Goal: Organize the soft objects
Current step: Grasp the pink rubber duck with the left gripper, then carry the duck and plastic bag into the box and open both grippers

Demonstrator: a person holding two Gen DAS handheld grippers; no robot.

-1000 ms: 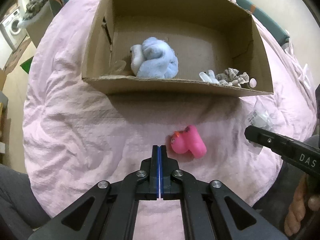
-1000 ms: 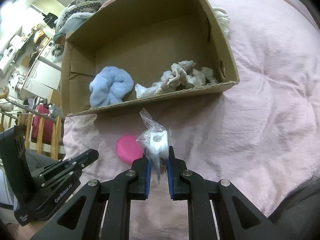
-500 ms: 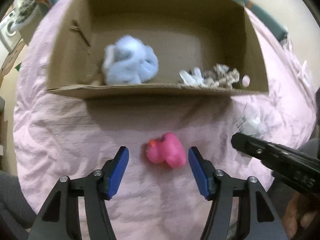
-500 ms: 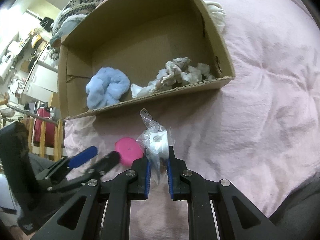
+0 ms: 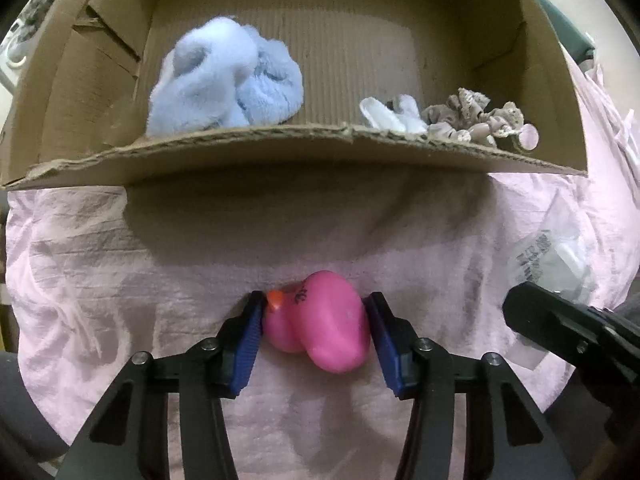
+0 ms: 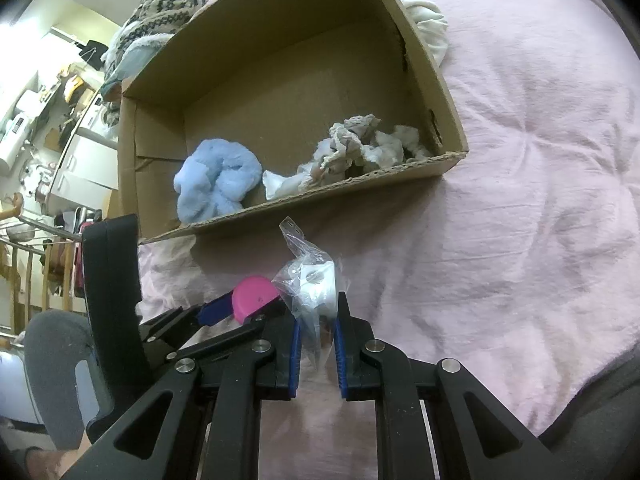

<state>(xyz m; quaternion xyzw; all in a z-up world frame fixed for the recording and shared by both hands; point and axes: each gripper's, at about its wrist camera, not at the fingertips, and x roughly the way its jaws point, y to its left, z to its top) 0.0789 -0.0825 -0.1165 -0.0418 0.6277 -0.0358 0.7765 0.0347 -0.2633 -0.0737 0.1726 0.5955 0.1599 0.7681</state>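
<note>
The left gripper (image 5: 314, 330) is closing its jaws around a pink rubber duck (image 5: 324, 326). The blue pads (image 5: 248, 340) are sitting right at the duck's two sides. The duck is lying on the pink blanket (image 5: 120, 280), near the front wall of the cardboard box (image 5: 280, 148).

The right gripper (image 6: 316, 336) is squeezing a clear plastic bag (image 6: 310, 284) with something white inside. Its jaws are standing narrow. It is staying just beside the left gripper.

Inside the box, a fluffy blue cloth (image 5: 224, 80) is lying toward the left side, and crumpled pale cloths (image 5: 452, 120) are lying in the front right corner.
</note>
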